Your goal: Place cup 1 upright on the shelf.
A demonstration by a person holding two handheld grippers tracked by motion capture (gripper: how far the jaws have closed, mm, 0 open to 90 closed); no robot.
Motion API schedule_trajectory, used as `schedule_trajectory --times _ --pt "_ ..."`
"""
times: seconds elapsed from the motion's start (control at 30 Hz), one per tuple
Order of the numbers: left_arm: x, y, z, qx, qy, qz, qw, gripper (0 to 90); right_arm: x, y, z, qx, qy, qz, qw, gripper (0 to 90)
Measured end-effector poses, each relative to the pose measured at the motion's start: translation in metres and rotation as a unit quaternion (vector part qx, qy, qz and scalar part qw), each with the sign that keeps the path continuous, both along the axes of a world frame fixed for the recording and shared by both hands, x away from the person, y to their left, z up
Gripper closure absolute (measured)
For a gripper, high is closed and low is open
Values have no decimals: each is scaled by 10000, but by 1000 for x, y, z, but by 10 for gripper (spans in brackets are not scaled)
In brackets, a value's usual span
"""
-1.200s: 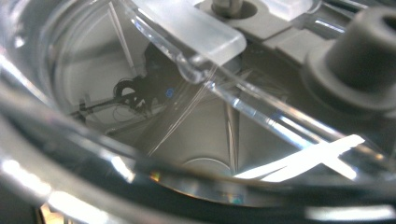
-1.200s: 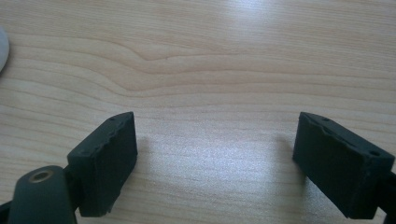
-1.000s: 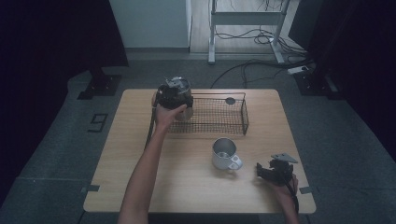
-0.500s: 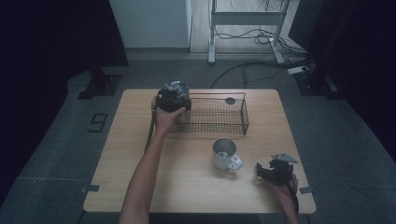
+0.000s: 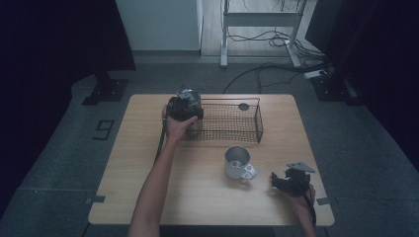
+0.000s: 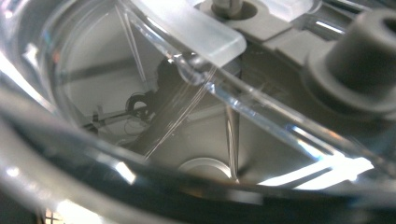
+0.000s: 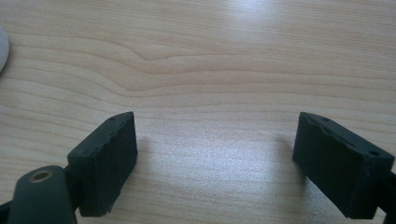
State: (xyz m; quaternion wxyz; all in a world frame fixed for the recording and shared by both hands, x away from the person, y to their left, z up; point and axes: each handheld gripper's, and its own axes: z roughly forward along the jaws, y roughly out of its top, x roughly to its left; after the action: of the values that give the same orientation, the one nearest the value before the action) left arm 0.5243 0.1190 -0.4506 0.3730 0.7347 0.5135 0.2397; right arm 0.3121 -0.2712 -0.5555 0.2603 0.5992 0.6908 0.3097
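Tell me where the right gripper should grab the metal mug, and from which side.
Take the metal mug by its handle, coming from its right, the side of the right gripper. The mug stands upright with the handle jutting toward that open gripper; the body looks wide for the jaws.

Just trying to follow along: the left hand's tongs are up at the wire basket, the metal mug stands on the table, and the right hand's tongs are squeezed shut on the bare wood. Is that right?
Nearly. The right tongs are not squeezed shut: the right gripper view shows them wide apart over bare table. The left tongs are indeed at the wire basket, and the metal mug stands on the table.
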Motion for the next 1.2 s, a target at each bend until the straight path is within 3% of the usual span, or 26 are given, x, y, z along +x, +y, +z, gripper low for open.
schedule_trajectory --times 0.77,1.2 --pt "-1 -4 -19 83 81 18 9999 40 0 0 0 2 0 7 10000 134" --pt "-7 -5 -23 119 6 -11 9999 38 0 0 0 2 2 8 10000 133"
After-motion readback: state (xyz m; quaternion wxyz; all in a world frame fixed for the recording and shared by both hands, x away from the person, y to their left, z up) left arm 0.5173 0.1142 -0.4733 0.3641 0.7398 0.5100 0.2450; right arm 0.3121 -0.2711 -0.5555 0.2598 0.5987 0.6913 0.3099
